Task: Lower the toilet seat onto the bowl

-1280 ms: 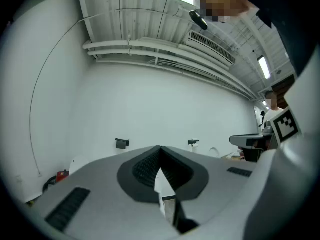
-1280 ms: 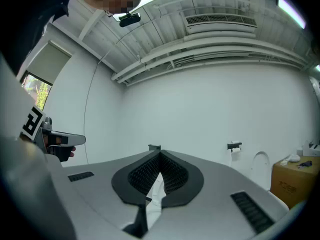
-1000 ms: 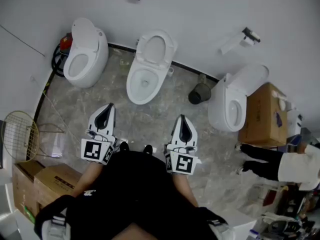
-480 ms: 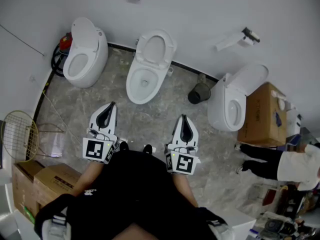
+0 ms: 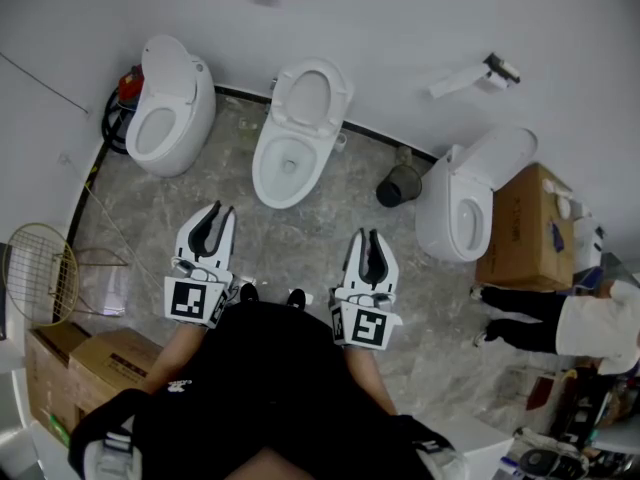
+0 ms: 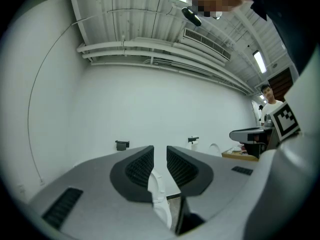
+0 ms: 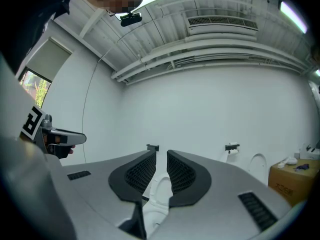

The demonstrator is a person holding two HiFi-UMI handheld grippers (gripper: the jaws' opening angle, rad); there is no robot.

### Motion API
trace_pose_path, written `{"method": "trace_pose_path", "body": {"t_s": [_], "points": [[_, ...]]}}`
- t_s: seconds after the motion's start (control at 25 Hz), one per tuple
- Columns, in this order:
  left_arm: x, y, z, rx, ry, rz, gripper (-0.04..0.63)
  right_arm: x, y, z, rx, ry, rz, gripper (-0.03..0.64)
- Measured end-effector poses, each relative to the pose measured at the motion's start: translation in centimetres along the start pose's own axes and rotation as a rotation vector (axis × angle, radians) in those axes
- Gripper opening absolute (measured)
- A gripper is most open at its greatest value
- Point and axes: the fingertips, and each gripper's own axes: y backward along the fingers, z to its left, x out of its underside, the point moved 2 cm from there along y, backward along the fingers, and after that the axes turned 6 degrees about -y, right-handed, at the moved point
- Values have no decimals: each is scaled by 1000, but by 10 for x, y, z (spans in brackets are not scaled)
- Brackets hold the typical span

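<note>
The white oval ring-shaped toilet seat [image 5: 312,97] stands raised at the back of the middle white ceramic bowl [image 5: 287,164], against the white wall [image 5: 400,28], well apart from both grippers. Its opening faces the person, and the bowl's long axis runs from the wall out towards them across the grey marbled floor [image 5: 300,238]. The left gripper [image 5: 215,209] and right gripper [image 5: 370,236] point level at it, their jaws having just been opening to a narrow gap with nothing gripped.

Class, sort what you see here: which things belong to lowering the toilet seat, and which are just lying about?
Job: raised toilet seat; middle bowl; left hand-held gripper and right hand-held gripper, jaws just opening, empty.
Lying about: left toilet; right toilet; waste bin; cardboard box.
</note>
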Motion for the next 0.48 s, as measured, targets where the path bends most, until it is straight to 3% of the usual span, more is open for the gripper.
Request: {"method": "trace_pose_path", "body": {"t_s": [0.48], "points": [[0,1,-2,27,-1,-4,270,-2,1,1,-4,-8,-12,226]]}}
